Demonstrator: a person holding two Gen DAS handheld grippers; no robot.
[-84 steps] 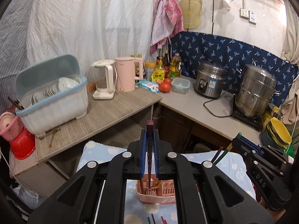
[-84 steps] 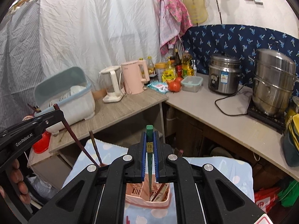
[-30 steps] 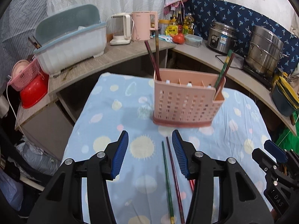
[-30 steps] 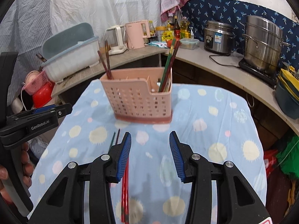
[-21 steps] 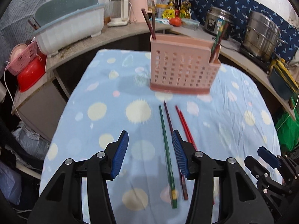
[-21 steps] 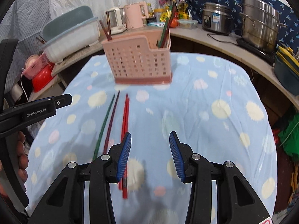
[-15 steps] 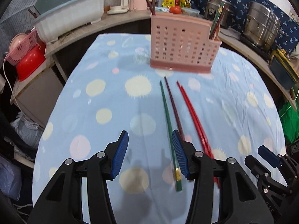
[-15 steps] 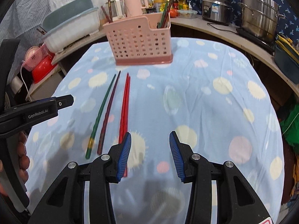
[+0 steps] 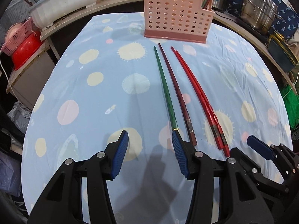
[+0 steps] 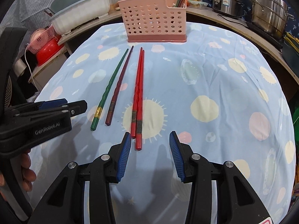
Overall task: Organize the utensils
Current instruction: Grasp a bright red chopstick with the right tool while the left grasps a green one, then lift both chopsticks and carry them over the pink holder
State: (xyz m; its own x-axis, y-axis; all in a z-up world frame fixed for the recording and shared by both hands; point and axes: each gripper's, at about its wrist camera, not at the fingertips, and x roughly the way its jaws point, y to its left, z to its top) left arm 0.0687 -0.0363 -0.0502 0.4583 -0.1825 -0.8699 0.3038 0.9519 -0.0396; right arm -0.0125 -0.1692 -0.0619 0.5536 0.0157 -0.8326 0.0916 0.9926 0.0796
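A pink perforated utensil holder stands at the far side of the table with chopsticks in its end compartments. On the cloth lie a green chopstick, a dark maroon chopstick and a pair of red chopsticks. My left gripper is open and empty, its right finger at the green chopstick's near end. My right gripper is open and empty, with the red pair's near ends between its fingers.
The table has a light blue dotted cloth. Behind it run counters with a dish rack, kettles, a rice cooker and a steel pot. A red basin sits low at the left.
Both grippers were shut on chopsticks over the holder; those chopsticks now stand in it. Both grippers opened, pulled back and dropped low to the near ends of the loose chopsticks.
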